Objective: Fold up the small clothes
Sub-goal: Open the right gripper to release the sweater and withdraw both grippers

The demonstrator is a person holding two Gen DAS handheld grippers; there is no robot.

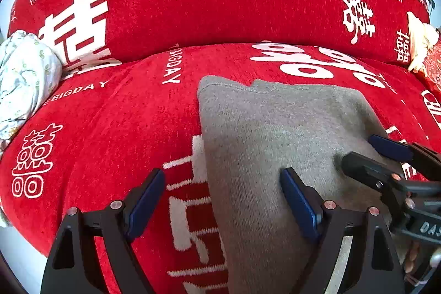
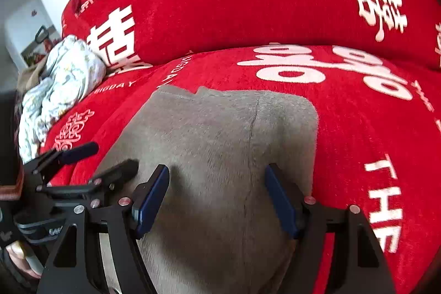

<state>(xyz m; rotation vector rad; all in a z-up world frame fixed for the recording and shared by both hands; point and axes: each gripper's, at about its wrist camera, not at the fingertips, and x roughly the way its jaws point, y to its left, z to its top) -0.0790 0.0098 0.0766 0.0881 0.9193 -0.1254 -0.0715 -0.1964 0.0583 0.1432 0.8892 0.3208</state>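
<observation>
Ideally both wide-open, empty grippers, left gripper point(image 1: 223, 200) and right gripper point(image 2: 217, 197), pinch the grey garment's point(image 2: 220, 145) near edge evenly before folding far.

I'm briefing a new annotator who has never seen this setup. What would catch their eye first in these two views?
First, the bright red cover with white wedding lettering, filling both views. Next, the grey garment lying flat in the middle of the seat, with both open tongs, left and right, over its near end. Last, a crumpled pale floral cloth at the far left.
</observation>
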